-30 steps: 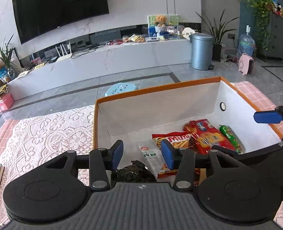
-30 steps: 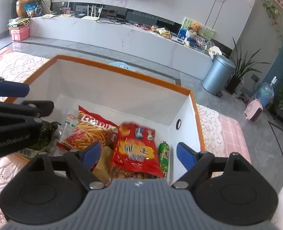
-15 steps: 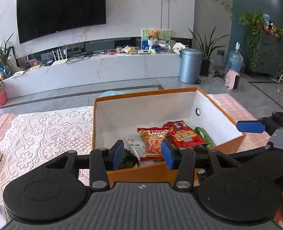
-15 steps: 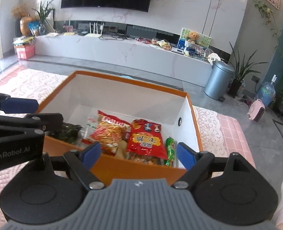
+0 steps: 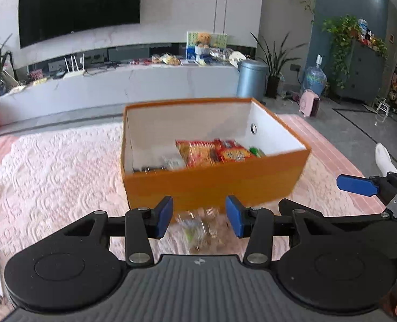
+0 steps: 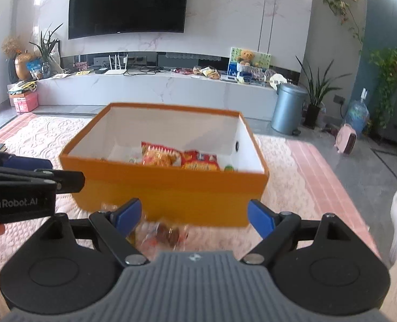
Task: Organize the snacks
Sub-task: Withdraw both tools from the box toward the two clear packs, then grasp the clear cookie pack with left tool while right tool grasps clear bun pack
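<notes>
Left wrist view: left gripper point(image 5: 199, 216) spread wide, empty, clear snack packet point(image 5: 198, 228) low centre between its fingers, before the orange box point(image 5: 214, 185). Right gripper point(image 6: 194, 216) agape too, nothing held, equally near.

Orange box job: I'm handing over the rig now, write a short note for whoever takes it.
Left gripper: open, holds nothing. Right gripper: open, holds nothing.
Orange box sits on the lace cloth, both grippers short of its near wall.
Done: red snack bags and a green pack lie inside.
Left: a clear wrapped snack, blurred, lies outside the near wall; probably boxed next.
</notes>
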{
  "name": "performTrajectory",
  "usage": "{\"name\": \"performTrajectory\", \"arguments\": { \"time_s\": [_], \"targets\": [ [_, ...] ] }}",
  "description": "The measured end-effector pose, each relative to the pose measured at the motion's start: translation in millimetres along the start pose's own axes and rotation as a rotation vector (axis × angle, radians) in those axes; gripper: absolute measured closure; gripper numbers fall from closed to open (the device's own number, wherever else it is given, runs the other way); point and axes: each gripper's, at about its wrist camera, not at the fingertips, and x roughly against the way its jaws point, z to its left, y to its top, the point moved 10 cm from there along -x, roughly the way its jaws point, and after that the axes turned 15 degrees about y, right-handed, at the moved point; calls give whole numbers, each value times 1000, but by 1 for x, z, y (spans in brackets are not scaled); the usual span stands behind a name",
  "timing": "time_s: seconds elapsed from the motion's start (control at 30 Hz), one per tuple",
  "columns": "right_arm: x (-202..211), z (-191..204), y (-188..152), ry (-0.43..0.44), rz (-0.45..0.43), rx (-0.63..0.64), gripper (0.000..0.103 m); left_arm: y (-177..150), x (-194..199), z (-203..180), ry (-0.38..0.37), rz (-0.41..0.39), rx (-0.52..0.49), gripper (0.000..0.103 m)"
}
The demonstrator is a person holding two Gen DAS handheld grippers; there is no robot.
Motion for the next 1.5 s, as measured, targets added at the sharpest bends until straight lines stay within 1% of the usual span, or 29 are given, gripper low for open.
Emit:
{"name": "performTrajectory", "arguments": {
  "time_s": [0.13,0.23,0.43,0.47,0.53,0.63,0.77,0.9,1.0,1.03,1.07,1.13,1.23,1.3,1.4,1.5],
  "targets": [
    [4,3,-27,8,9,-24,19,-21,-2,0,-26,33,27,49],
    [2,5,-44,17,23,-38,10,-34,-5,-1,-44,54,34,49],
    [-8,10,-64,19,54,-19,10,-50,-16,-1,-69,97,58,49],
    [-9,10,-66,19,60,-18,10,-56,-13,-4,-67,96,61,49],
    [-13,9,-70,19,71,-19,10,-58,-15,-4,-64,94,61,49],
    [-18,6,-72,16,80,-20,10,-61,-18,-5,-65,101,72,49],
    [-24,1,-72,11,78,-20,10,-63,-24,-4,-87,109,102,49],
    [-34,-3,-72,8,83,-23,10,-62,-30,-7,-87,106,99,49],
    [-40,-6,-71,11,81,-33,10,-62,-40,-5,-81,134,123,49],
    [-42,-6,-70,12,76,-35,10,-61,-43,-4,-88,149,147,48],
    [-44,-7,-69,13,71,-36,10,-61,-47,-4,-96,167,177,43],
    [-48,-6,-65,19,62,-30,10,-58,-53,-3,-109,196,229,38],
    [-56,-4,-62,35,54,-19,10,-49,-60,-7,-122,202,233,36],
    [-60,-2,-60,48,49,-9,10,-42,-66,-8,-117,204,227,35],
    [-70,5,-56,68,46,21,14,-37,-76,-5,-110,222,258,35],
    [-85,7,-51,56,54,39,20,-36,-81,1,-104,222,272,35]
  ]
}}
